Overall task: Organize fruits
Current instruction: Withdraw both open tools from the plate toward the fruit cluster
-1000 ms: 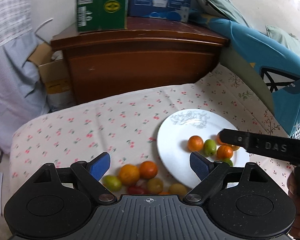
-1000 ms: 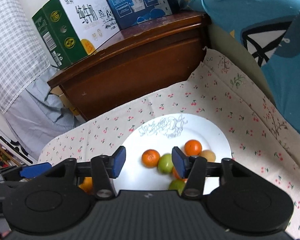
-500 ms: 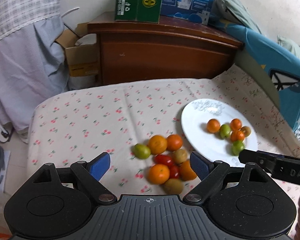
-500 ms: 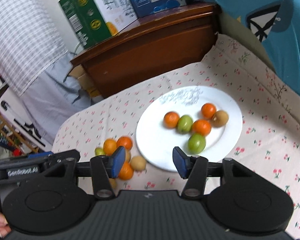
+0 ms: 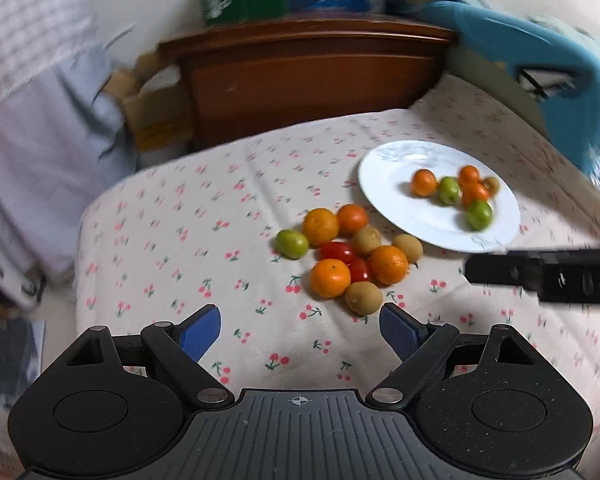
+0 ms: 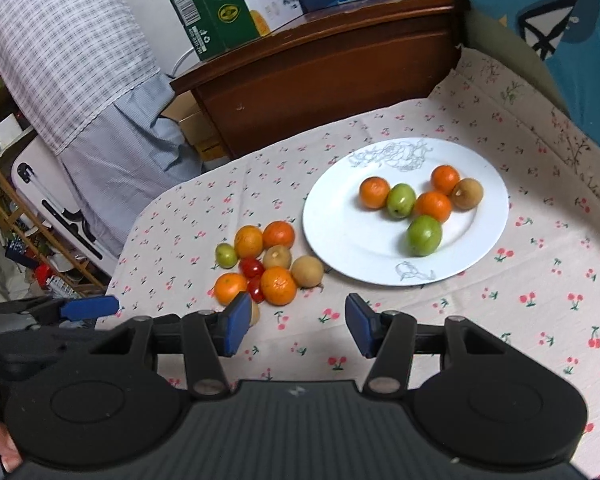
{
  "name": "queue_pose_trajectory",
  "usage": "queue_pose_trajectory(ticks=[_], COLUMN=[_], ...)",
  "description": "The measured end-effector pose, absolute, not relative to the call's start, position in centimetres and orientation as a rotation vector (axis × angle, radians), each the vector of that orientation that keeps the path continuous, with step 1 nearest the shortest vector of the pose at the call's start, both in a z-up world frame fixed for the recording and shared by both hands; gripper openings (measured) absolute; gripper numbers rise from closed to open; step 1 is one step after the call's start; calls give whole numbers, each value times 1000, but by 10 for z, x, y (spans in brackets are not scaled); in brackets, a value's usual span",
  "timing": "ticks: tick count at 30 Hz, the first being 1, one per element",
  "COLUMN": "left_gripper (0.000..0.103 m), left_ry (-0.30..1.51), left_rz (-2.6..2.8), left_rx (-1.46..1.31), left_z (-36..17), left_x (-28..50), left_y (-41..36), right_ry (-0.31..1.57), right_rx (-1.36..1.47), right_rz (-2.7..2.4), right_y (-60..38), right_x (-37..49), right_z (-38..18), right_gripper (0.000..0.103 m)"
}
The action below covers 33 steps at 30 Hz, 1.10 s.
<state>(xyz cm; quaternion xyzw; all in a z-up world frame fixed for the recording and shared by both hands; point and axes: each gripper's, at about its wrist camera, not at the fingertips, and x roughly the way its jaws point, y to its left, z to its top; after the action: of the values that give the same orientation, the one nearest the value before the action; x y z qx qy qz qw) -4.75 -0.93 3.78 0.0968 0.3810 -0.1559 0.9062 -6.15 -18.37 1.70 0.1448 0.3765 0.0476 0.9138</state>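
Plate: the white plate (image 6: 480, 248) sits on the cherry-print cloth (image 6: 540, 300), right of the loose pile and just beside it.
On the plate: six fruits, clustered toward the far right side: three small oranges, two green fruits (image 6: 424, 235) and one brown one (image 6: 467, 193).
Left on the cloth: a tight heap (image 6: 268, 264) of about ten pieces, most of them touching: four oranges, one green fruit (image 5: 292, 243), two red tomatoes (image 5: 336, 251) and three brown fruits.
Nearest loose piece: a brown fruit (image 5: 363, 298) at the near edge of the heap, half hidden behind a blue pad in the right wrist view.
Left gripper (image 5: 300, 334): fingers spread wide, nothing between them, hovering over bare cloth just short of the heap.
Right gripper (image 6: 296, 330): fingers apart and empty, held above the cloth near the plate's near rim.
Progress: by my reckoning somewhat under half done, six on the plate against roughly ten waiting.
Remaining: I judge every loose piece has yet to go onto the plate; there looks to be room on its near and left parts.
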Motion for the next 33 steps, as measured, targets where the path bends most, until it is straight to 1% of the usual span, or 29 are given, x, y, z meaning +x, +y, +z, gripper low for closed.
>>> queue_pose_trajectory(ticks=[2, 4, 9, 12, 17, 21, 28, 31, 33], left_gripper=[88, 87, 87, 87, 86, 85, 85, 82, 82], left_ry=[818, 865, 842, 841, 813, 816, 821, 827, 827], left_rz=[-332, -336, -349, -357, -372, -369, -354, -351, -348], left_rx=[214, 167, 109, 94, 106, 103, 81, 76, 79], left_z=[26, 19, 15, 12, 11, 8, 5, 3, 2], left_x=[-44, -37, -32, -31, -33, -32, -28, -26, -26], left_y=[-10, -10, -12, -13, -19, -18, -14, -13, -13], right_ry=[778, 780, 789, 786, 790, 805, 811, 811, 811], right_rx=[312, 321, 339, 345, 352, 361, 357, 361, 370], right_rz=[104, 108, 102, 114, 124, 122, 134, 129, 124], right_y=[-182, -180, -177, -175, -174, -173, -168, -168, -169], right_x=[-59, -57, -51, -48, -43, -36, -24, -19, -15], right_z=[15, 12, 6, 5, -2, -10, -19, -22, -24], right_gripper=[52, 51, 49, 46, 46, 43, 42, 41, 41])
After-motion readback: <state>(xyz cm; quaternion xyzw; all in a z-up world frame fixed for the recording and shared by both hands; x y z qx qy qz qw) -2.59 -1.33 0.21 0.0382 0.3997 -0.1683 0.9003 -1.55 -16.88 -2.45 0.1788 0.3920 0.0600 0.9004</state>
